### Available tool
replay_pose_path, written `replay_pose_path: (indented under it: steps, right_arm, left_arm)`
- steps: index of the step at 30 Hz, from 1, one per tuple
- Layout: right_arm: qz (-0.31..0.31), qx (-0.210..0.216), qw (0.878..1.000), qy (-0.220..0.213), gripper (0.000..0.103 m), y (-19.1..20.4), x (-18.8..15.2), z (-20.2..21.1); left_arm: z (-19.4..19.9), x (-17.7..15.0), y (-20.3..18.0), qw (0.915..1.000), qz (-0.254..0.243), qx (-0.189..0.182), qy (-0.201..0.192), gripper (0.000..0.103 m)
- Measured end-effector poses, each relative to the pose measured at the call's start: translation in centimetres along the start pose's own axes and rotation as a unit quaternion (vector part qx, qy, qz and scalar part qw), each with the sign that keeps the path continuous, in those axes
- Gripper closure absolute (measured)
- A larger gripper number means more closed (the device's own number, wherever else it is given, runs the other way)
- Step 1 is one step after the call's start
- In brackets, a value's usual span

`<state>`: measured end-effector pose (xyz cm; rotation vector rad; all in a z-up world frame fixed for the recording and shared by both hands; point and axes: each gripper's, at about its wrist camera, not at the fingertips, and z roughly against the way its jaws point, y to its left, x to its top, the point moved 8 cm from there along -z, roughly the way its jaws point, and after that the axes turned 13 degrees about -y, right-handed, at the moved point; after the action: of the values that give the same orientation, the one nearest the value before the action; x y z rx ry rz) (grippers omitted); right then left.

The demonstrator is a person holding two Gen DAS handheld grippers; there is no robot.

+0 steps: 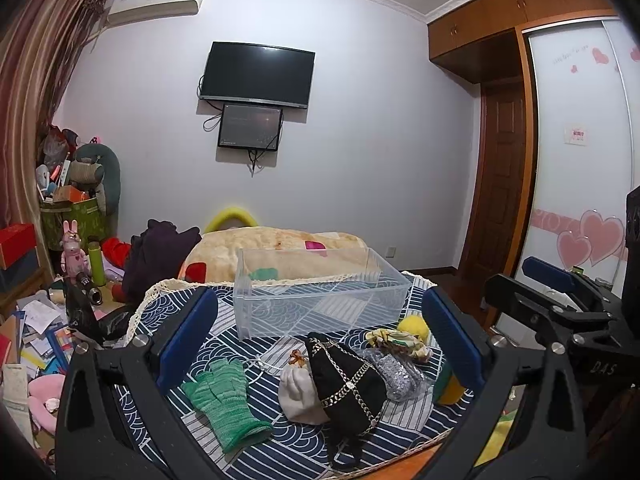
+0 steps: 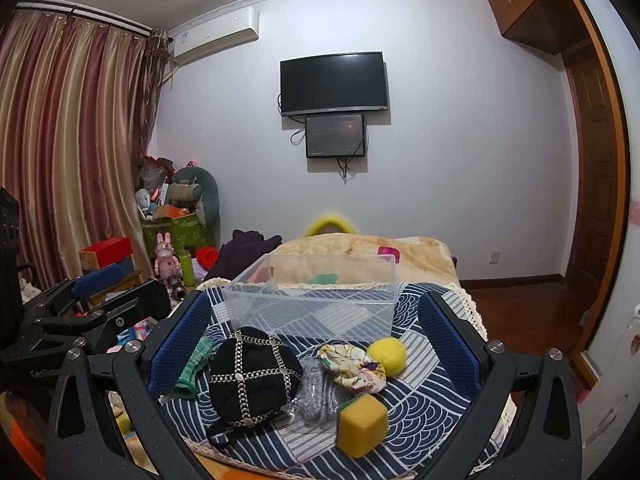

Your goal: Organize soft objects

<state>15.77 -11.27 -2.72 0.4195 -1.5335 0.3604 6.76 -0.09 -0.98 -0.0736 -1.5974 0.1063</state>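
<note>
Soft items lie on a blue patterned cloth [image 1: 280, 444] before a clear plastic bin [image 1: 320, 292] [image 2: 316, 300]. From left to right I see a green glove [image 1: 224, 400] [image 2: 196, 362], a white pouch [image 1: 298, 394], a black chain-trimmed cap [image 1: 346, 380] [image 2: 252, 376], a grey sparkly piece [image 1: 394, 372] [image 2: 316, 394], a floral scrunchie [image 1: 400, 342] [image 2: 352, 368], a yellow ball [image 1: 414, 326] [image 2: 387, 355] and a yellow sponge [image 2: 362, 424]. My left gripper [image 1: 320, 340] hangs open above them. My right gripper [image 2: 316, 340] is open too, holding nothing.
Behind the bin lies a beige blanket [image 1: 280, 248] on the bed. Clutter, boxes and a pink rabbit figure [image 1: 74, 250] fill the left side. A TV [image 1: 256, 74] hangs on the far wall. A wardrobe [image 1: 580, 152] stands to the right.
</note>
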Motion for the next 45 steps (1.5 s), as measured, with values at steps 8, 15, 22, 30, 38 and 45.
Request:
replay_pose_path:
  steps: [8, 15, 22, 30, 38, 45]
  right_arm:
    - [0.002, -0.012, 1.000, 0.017, 0.014, -0.7, -1.1, -0.2]
    - [0.007, -0.016, 0.997, 0.077, 0.028, -1.4, -4.7, -0.6]
    - [-0.007, -0.024, 0.992, 0.126, 0.034, -2.7, -7.1, -0.6]
    - [-0.026, -0.024, 0.982, 0.185, 0.052, -3.8, -10.1, -1.1]
    - [-0.049, -0.017, 0.980, 0.191, 0.067, -3.9, -10.4, -1.1]
    - [-0.054, -0.016, 0.986, 0.159, 0.068, -4.0, -8.1, -1.1]
  left_arm:
    - [0.0, -1.5, 2.1, 0.9995, -0.005, 0.022, 0.022, 0.017]
    - [-1.4, -5.4, 5.1, 0.9952, 0.017, 0.047, 0.085, 0.028]
    - [-2.7, -9.6, 7.4, 0.9865, 0.041, 0.065, 0.144, 0.034]
    - [-4.2, -13.7, 9.1, 0.9750, 0.065, 0.079, 0.197, 0.053]
    - [-4.3, -14.8, 9.0, 0.9732, 0.074, 0.059, 0.209, 0.091]
    - [-3.7, -12.1, 8.8, 0.9797, 0.064, 0.058, 0.181, 0.095]
